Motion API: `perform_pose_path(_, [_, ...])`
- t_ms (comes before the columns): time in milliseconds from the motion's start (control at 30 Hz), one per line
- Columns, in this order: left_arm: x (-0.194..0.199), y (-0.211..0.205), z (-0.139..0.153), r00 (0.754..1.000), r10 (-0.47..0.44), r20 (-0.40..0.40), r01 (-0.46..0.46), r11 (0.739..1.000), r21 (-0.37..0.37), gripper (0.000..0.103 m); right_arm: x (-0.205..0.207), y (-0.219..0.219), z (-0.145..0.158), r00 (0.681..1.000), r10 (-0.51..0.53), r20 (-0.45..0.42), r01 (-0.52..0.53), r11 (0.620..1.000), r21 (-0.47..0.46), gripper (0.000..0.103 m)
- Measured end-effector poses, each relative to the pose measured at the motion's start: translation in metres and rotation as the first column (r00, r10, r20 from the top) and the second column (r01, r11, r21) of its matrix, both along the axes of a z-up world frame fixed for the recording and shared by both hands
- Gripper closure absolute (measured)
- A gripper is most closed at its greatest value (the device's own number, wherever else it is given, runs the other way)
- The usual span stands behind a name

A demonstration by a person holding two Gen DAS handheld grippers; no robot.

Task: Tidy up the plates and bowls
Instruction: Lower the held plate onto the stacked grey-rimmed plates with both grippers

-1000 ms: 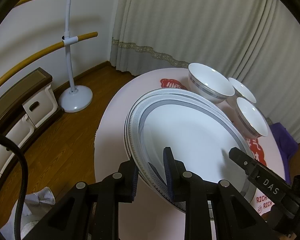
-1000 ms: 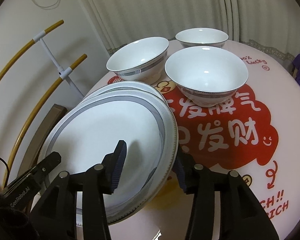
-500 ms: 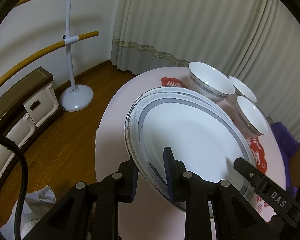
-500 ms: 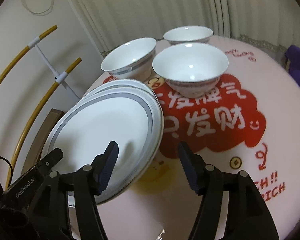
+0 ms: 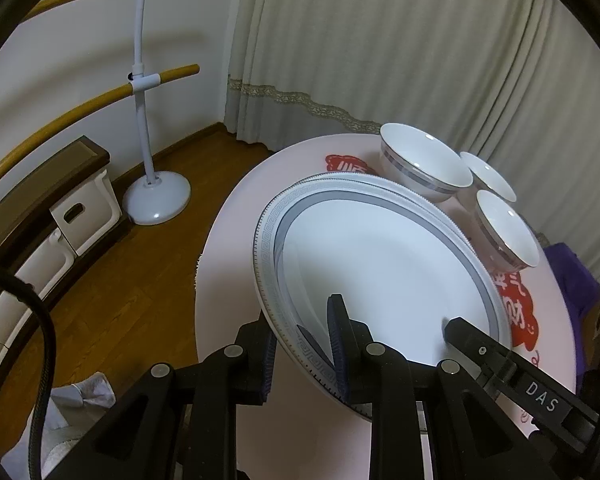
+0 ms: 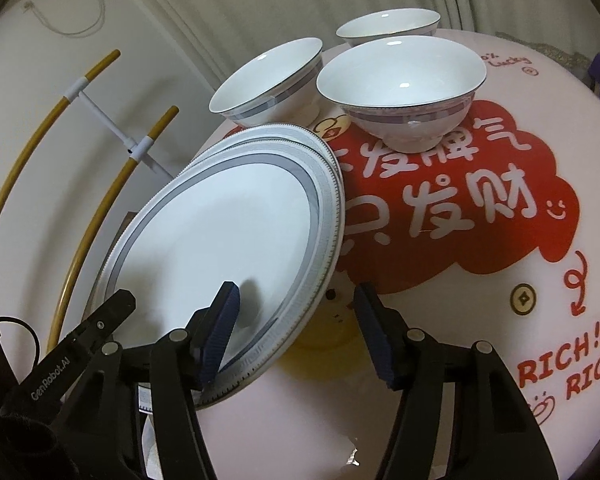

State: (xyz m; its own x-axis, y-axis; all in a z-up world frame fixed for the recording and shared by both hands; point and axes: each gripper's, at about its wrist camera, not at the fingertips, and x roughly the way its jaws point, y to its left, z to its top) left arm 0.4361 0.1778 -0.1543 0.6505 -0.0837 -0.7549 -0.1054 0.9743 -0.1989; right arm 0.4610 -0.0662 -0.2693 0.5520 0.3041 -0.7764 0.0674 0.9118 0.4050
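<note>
A stack of white plates with grey patterned rims [image 5: 380, 264] is held tilted above the round table; it also shows in the right wrist view [image 6: 236, 236]. My left gripper [image 5: 300, 344] is shut on the near rim of the stack. My right gripper [image 6: 296, 320] is open, its jaws astride the stack's rim on the other side, not touching. Three white bowls with grey bands stand behind the plates: one [image 6: 400, 88] nearest, one [image 6: 268, 80] to its left, one [image 6: 388, 26] at the back.
The round table [image 6: 480, 400] has a pink cover with a red cloud print and white lettering. A white floor stand with yellow curved bars [image 5: 148, 128] and a low cabinet [image 5: 60, 208] stand on the wooden floor to the left. Curtains hang behind.
The right gripper has opened, drawn back from the plate rim and tilted. The plate stack has tipped up on its right side. The left gripper keeps its hold.
</note>
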Motion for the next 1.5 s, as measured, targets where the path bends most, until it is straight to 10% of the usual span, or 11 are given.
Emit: perform_pose_path(1500, [0.025,-0.024,-0.027,1.000,0.005,0.008,-0.006,0.990,0.144,0.072,0.001,-0.007,-0.005,0.999,0.006,0.038,-0.007,0.999,0.035,0.058])
